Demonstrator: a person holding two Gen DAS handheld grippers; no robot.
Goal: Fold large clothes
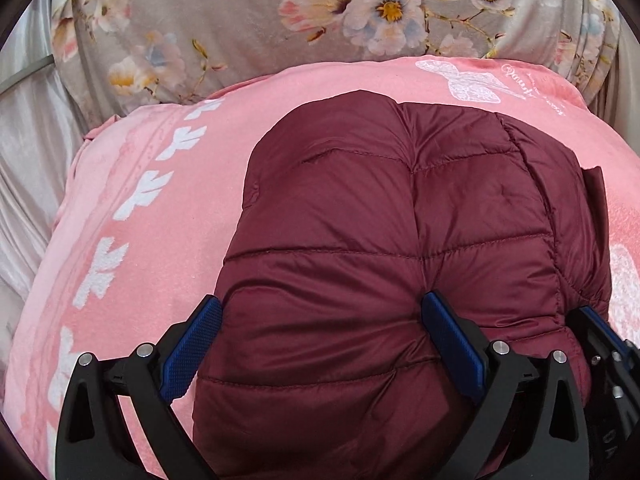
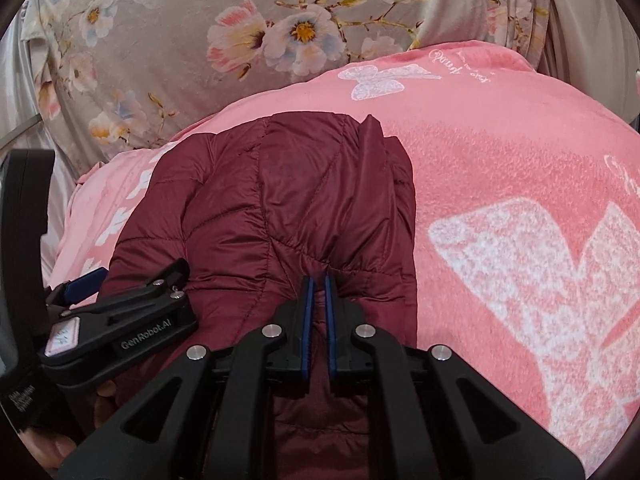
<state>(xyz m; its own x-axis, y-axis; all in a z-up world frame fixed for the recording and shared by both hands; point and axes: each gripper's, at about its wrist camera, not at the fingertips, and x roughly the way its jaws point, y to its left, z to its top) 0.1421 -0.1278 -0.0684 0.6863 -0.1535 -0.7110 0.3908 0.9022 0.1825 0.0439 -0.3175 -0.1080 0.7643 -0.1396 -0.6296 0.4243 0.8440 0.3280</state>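
Right gripper [image 2: 318,280] pinches the maroon puffer jacket [image 2: 280,200] at lower centre; left gripper [image 1: 320,320] gapes wide, seemingly pressing it onto the pink blanket [image 2: 500,152].

pink blanket [image 2: 500,152] open right of jacket [image 2: 280,200]; floral pillow [image 2: 180,40] behind.

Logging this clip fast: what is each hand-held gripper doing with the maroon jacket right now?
Left hand-held gripper: open, its blue pads spread wide over the jacket, gripping nothing.
Right hand-held gripper: shut, pinching a fold of the jacket.
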